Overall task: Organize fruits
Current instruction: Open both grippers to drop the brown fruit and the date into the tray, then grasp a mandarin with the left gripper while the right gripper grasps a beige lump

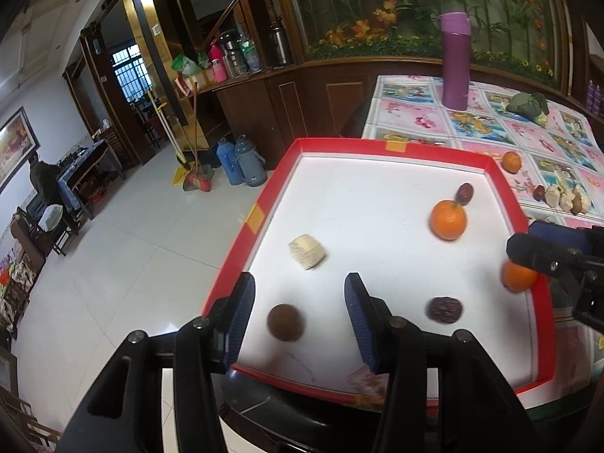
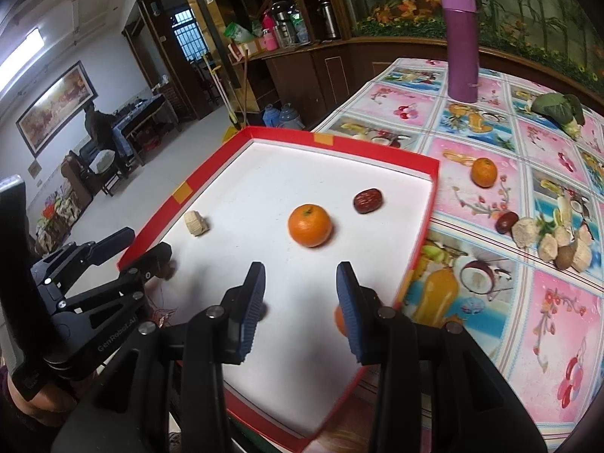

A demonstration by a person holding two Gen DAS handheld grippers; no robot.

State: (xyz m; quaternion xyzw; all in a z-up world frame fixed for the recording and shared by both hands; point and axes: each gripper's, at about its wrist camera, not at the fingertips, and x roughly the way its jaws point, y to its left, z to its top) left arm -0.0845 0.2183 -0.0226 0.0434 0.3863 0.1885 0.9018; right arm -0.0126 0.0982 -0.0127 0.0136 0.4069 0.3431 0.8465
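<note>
A red-rimmed white tray (image 1: pixel 377 148) (image 2: pixel 377 153) holds an orange (image 1: pixel 448 219) (image 2: pixel 310 225), a red date (image 1: pixel 464 193) (image 2: pixel 368 200), a pale ridged piece (image 1: pixel 307 252) (image 2: pixel 196 222), a second date (image 1: pixel 444 310), a second orange (image 1: pixel 518 276) and a brown round fruit (image 1: pixel 285 321). My left gripper (image 1: pixel 298 315) is open, its fingers either side of the brown fruit. My right gripper (image 2: pixel 300 304) is open above the tray's near part; the second orange (image 2: pixel 339 321) peeks beside its right finger.
On the floral tablecloth outside the tray lie a small orange (image 2: pixel 483 172), a date (image 2: pixel 506 222), several pale pieces (image 2: pixel 558 243), a green vegetable (image 2: pixel 558 111) and a tall purple flask (image 2: pixel 461 43). The tray overhangs the table edge over the tiled floor (image 1: pixel 132 264).
</note>
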